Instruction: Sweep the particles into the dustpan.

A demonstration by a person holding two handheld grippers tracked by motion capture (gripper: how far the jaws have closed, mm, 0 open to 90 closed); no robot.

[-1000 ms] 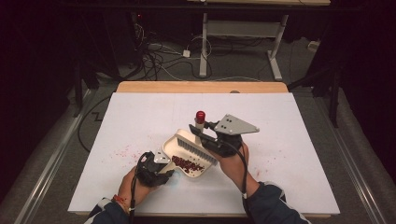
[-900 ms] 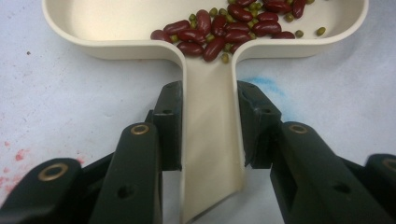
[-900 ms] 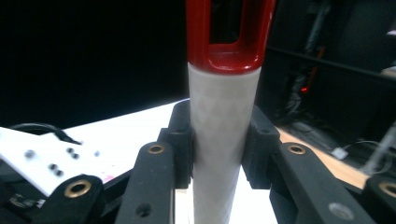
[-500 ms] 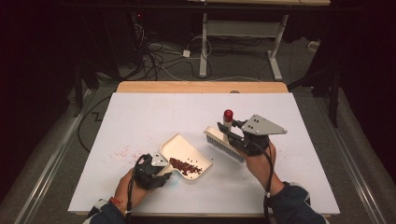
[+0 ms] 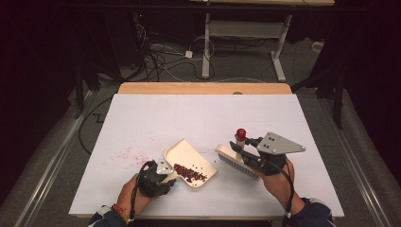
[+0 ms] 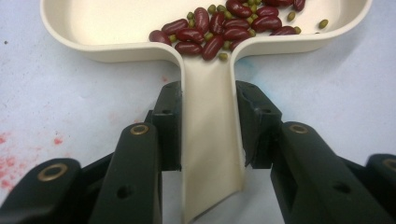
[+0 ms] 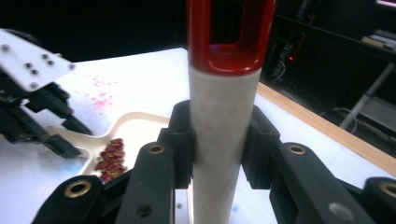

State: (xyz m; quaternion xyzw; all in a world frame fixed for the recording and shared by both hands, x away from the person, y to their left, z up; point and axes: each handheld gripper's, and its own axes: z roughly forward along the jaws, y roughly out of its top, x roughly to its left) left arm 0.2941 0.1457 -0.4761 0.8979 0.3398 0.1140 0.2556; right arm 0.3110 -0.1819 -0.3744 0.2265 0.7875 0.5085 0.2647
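The cream dustpan [image 5: 189,160] sits flat on the white table [image 5: 293,123], near the edge closest to the person, and everything else is easiest placed from it. Its handle points back toward the person, and the left gripper [image 6: 208,126] has its two black jaws clamped tight on the sides of that handle, as the left gripper view shows plainly. Inside the dustpan, heaped against the neck of the handle, lie dark red kidney beans [image 6: 210,28] mixed with small green mung beans [image 6: 322,22]. To the left of the dustpan, well apart from it, the table carries a patch of reddish stains [image 5: 127,154].

To the right of the dustpan, just beside its open lip but not touching it, is a hand brush [image 5: 234,158] with pale bristles and a white handle tipped with a red cap [image 5: 241,133]. The right gripper [image 7: 217,135] is closed firmly around that handle below the red cap. In the high view the brush lies tilted, bristles low over the table and the red end raised away from the person.
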